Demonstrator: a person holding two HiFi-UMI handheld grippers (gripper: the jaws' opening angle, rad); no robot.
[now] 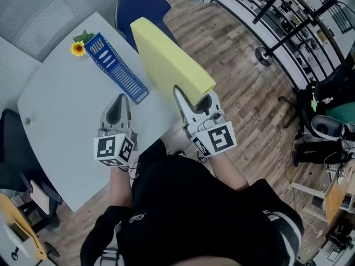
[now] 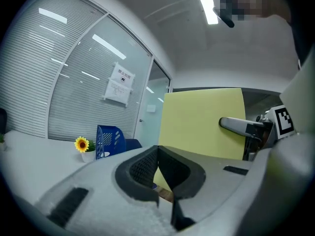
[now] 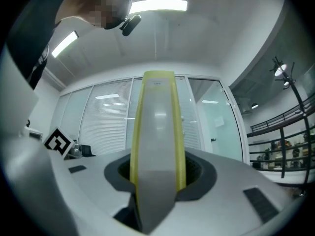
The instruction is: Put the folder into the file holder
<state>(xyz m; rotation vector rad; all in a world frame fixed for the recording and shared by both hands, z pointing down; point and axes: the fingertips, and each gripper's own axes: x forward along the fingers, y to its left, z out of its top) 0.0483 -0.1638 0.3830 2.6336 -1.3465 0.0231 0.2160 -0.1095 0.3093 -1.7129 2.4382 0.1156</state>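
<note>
A thick yellow folder [image 1: 166, 60] stands up off the table's right edge, its near end clamped in my right gripper [image 1: 191, 104]. Looking along that gripper, the folder's grey spine [image 3: 156, 146] rises straight up between both jaws. The blue file holder [image 1: 115, 66] lies on its side on the white table [image 1: 61, 121], to the folder's left. My left gripper [image 1: 118, 111] hovers low over the table near the holder's front end, shut with nothing in it. From the left gripper view the folder [image 2: 204, 122] is a broad yellow face to the right, and the holder [image 2: 109, 140] sits farther back.
A small potted sunflower [image 1: 79, 47] stands at the holder's far end. A blue chair [image 1: 141, 7] is behind the table. Wooden floor and metal railings [image 1: 277, 21] lie to the right. Dark furniture [image 1: 16, 159] borders the table's left side.
</note>
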